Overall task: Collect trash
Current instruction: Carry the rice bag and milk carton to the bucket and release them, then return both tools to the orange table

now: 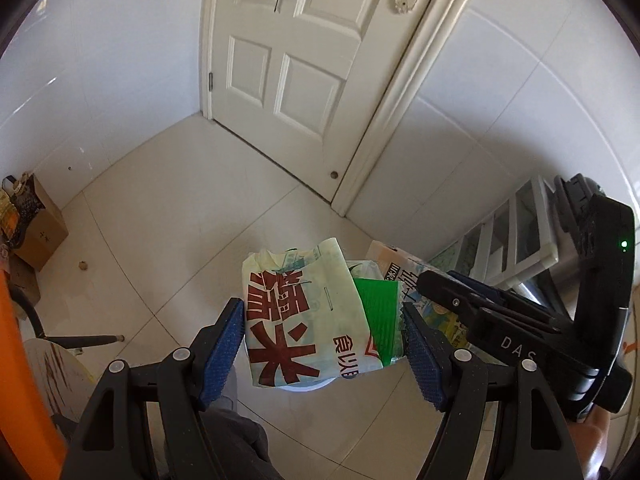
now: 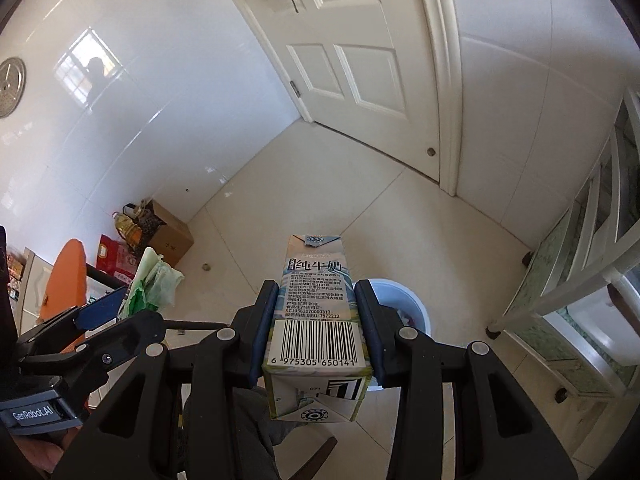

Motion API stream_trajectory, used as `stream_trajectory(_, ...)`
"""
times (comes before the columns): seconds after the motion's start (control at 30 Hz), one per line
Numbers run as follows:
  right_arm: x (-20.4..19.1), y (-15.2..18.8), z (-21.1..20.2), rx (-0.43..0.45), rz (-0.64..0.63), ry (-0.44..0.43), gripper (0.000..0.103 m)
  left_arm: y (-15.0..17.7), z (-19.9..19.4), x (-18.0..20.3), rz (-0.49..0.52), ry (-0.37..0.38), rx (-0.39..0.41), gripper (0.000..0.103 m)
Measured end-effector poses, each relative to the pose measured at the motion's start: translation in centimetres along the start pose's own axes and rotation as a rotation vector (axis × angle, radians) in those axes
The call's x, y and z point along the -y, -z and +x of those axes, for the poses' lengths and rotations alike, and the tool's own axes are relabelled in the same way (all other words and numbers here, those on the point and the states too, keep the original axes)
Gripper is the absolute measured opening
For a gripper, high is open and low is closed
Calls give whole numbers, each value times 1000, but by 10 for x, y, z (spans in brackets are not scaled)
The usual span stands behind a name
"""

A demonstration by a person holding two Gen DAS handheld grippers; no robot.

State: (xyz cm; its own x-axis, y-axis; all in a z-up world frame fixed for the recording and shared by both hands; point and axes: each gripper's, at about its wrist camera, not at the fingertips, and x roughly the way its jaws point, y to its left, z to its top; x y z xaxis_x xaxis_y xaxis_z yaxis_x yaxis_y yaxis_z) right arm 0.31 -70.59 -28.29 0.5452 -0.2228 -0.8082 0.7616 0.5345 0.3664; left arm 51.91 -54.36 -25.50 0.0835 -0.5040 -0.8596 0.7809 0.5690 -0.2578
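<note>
1. The left gripper is clamping a crumpled pale bag with red characters and a green wrapper between its blue pads.
2. The right gripper is squeezing a milk carton lengthwise between its jaws, barcode facing up.
3. A white bin is standing on the floor tiles below, mostly hidden by the carton and the bag; what is inside is hard to see.

Glossy floor tiles; printed cardboard milk carton.
</note>
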Motion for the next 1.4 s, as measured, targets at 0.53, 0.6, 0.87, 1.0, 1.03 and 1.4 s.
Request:
stream_trajectory(0.53,53,11,41,-26,162,56,100,-98,119,4,39,-46,-197,92)
stream_trajectory(0.6,49,11,36,-20,163,55,101,-90,115,11,44,-69,-180,93)
stream_trajectory(0.87,19,10,0,40,124,45,103,-46,51,21,41,-135,-57,94)
stream_trajectory(1.0,-4,7,-23,81,92,26,103,-28,9,21,15,-155,22,95)
stream_trajectory(1.03,-11,6,-30,93,82,21,103,-24,-2,20,8,-157,42,95)
stream_trajectory(1.4,-107,9,-94,206,-70,-58,103,47,-131,-12,-93,-208,263,99)
